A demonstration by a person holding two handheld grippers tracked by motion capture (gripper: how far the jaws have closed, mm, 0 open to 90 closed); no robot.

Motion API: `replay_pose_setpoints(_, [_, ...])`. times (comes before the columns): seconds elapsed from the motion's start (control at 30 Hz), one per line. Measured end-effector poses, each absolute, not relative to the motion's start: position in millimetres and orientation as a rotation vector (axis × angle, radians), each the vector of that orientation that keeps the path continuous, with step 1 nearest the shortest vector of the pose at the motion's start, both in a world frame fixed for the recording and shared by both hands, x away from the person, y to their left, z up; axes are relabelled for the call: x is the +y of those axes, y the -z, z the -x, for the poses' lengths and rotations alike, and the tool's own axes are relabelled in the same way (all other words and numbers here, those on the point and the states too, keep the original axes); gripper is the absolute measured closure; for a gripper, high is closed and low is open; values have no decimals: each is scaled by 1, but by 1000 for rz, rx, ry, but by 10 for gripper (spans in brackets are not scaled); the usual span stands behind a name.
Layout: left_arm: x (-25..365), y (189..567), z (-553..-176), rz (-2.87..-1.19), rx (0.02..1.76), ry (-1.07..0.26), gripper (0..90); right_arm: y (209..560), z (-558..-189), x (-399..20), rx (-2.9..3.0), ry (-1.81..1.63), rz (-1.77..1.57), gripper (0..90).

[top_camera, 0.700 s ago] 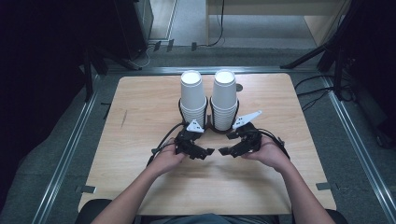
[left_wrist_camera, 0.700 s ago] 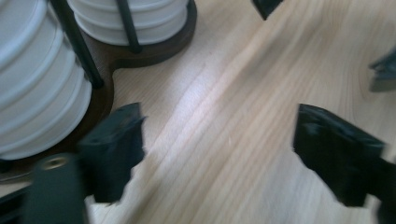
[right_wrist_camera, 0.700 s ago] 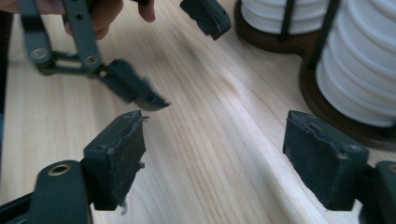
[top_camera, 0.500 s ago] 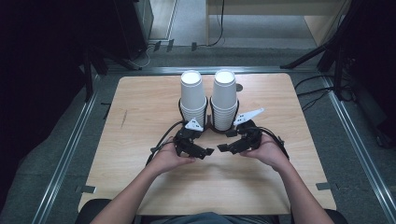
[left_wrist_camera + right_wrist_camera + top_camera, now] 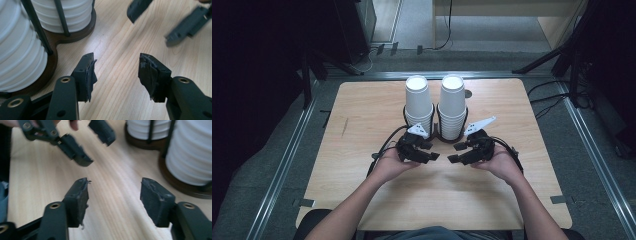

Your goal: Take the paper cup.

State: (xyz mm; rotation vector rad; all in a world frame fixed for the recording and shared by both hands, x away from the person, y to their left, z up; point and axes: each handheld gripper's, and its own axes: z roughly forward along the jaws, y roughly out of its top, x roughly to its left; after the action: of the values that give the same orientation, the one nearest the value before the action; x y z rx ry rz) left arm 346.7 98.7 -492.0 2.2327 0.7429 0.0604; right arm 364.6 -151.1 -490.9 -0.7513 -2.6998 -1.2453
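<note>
- White paper cup stacks (image 5: 435,107) stand in a dark wooden holder (image 5: 443,137) at the table's far middle.
- Left gripper (image 5: 432,156) and right gripper (image 5: 455,153) hover just in front of the holder, jaws apart, nothing between them.
- Step in hand looks like the approach; next, one gripper likely reaches a stack's top cup.

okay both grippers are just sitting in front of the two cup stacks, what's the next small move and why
Probably lift the left gripper up toward the top of the left cup stack. Both it and the right gripper are open and hold nothing, low over the table and facing each other, while the stacks stand in their holder just beyond.
</note>
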Motion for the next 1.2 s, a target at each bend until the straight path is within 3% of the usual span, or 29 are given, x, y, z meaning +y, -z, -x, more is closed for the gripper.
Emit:
replay_pose_setpoints(0.07, [98, 491, -346, -2231, 739, -49, 474, 490, -364, -154, -2708, 1244, 799, 516])
replay_pose_setpoints(0.13, [98, 489, -346, -2234, 733, -51, 477, 489, -364, -158, -2708, 1231, 827, 542])
replay_pose_setpoints(0.4, [101, 489, -349, -2227, 733, -31, 461, 488, -362, -157, -2727, 1161, 739, 559])
replay_pose_setpoints(0.57, [102, 487, -349, -2212, 739, -31, 483, 486, -362, -156, -2723, 1150, 731, 517])
replay_pose_setpoints(1.03, [99, 475, -351, -2162, 779, -2, 755, 468, -366, -171, -2746, 1162, 836, 463])
replay_pose_setpoints(1.2, [94, 464, -352, -2147, 790, -68, 835, 456, -370, -174, -2753, 1188, 870, 452])
